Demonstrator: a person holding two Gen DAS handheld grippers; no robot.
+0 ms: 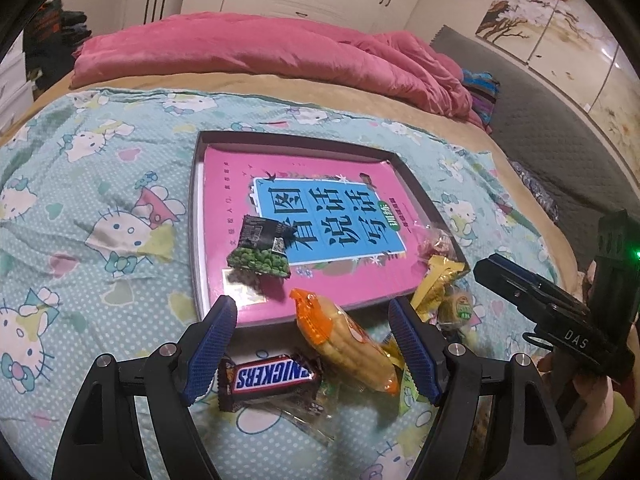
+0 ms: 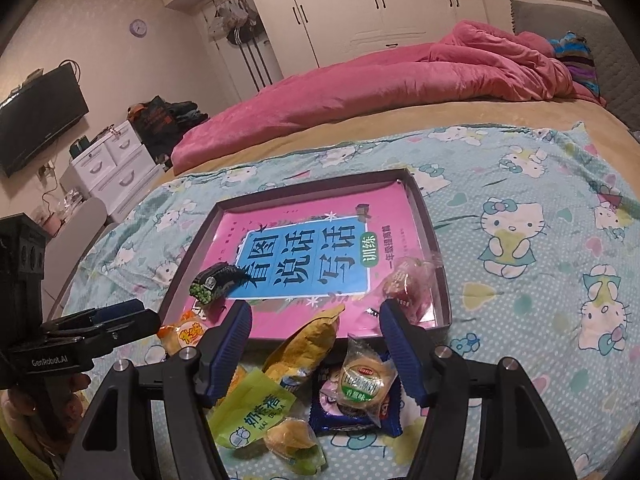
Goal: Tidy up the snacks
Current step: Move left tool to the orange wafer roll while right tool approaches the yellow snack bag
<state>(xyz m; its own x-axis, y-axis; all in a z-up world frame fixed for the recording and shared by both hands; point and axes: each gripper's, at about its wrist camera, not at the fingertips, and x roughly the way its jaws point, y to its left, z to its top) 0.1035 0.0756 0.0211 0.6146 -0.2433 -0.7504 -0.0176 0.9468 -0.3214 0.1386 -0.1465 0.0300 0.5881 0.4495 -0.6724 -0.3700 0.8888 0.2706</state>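
Both grippers spread wide, pinching nothing. Left gripper (image 1: 312, 344) hovers over the Snickers bar (image 1: 269, 378) and an orange-ended cracker pack (image 1: 348, 340) on the bed just off the tray's near edge. Right gripper (image 2: 316, 350) hovers over a yellow packet (image 2: 306, 344), round biscuit (image 2: 362, 380) and green wrapper (image 2: 252, 412). Tray (image 1: 198, 216) holds a pink book (image 1: 320, 208); green pea packet (image 1: 262, 252) near its near-left corner, red snack (image 2: 408, 284) at near-right.
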